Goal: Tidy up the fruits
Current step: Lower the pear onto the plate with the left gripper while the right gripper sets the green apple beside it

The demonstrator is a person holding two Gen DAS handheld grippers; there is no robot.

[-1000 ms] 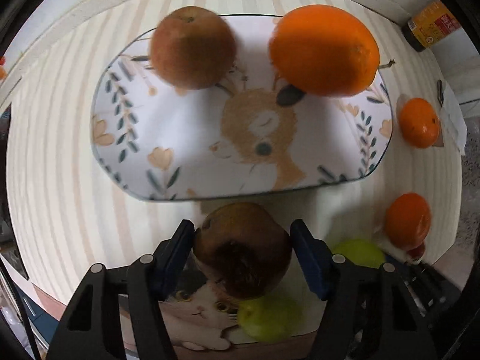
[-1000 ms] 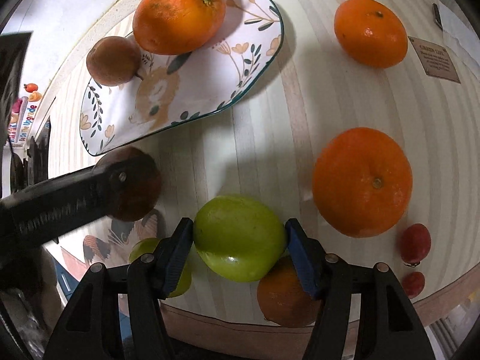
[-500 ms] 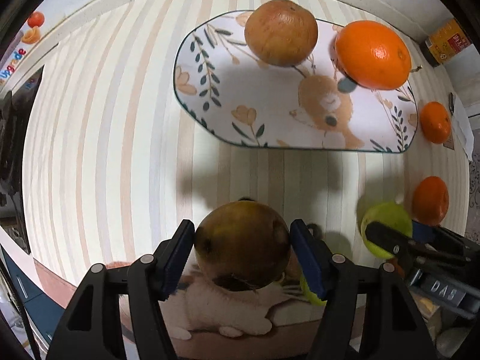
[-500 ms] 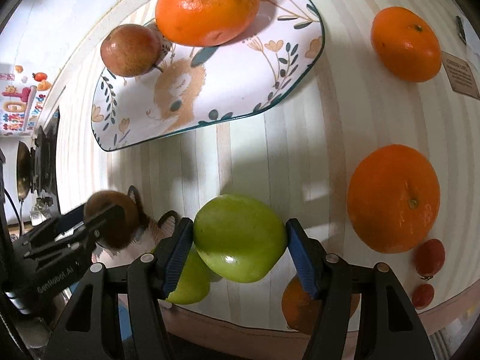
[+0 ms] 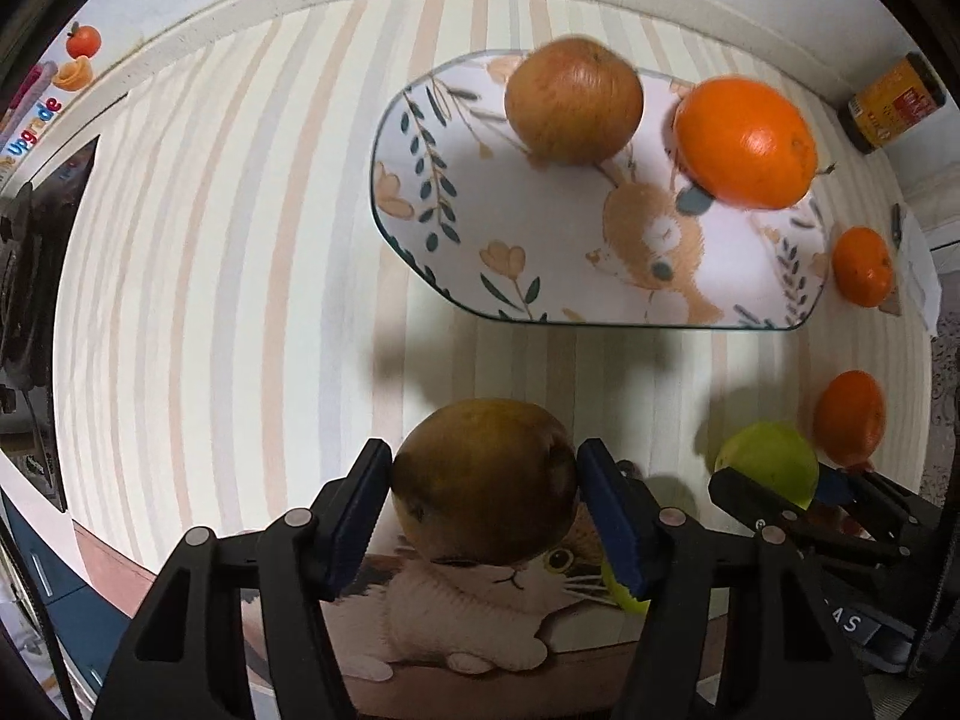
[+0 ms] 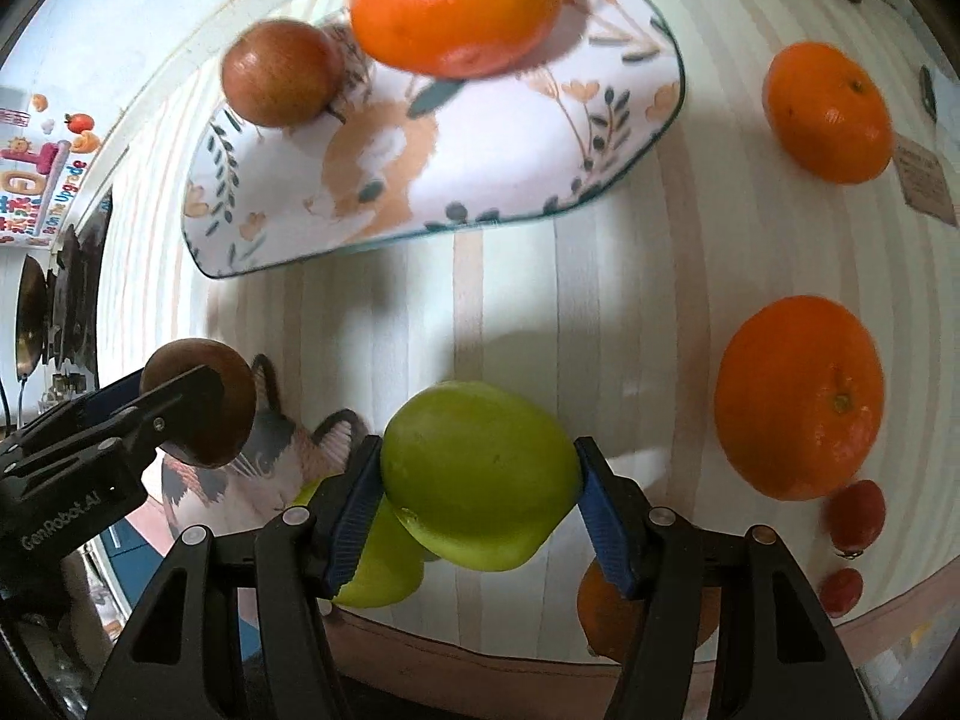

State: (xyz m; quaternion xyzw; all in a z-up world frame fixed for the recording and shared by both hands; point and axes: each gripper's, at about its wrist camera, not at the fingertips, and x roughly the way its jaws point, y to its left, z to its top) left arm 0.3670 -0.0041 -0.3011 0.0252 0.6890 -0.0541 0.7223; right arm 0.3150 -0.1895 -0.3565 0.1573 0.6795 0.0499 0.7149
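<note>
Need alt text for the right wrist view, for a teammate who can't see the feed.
The right gripper clamps a green apple above the striped table. To its left the left gripper, its jaws closing, grips a brown fruit; behind lies a floral plate with a large orange and a reddish apple.

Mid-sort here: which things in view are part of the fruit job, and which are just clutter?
Job:
brown fruit in left tongs, which are closing
green fruit in right tongs
plate
loose oranges

Clutter:
jar
card
</note>
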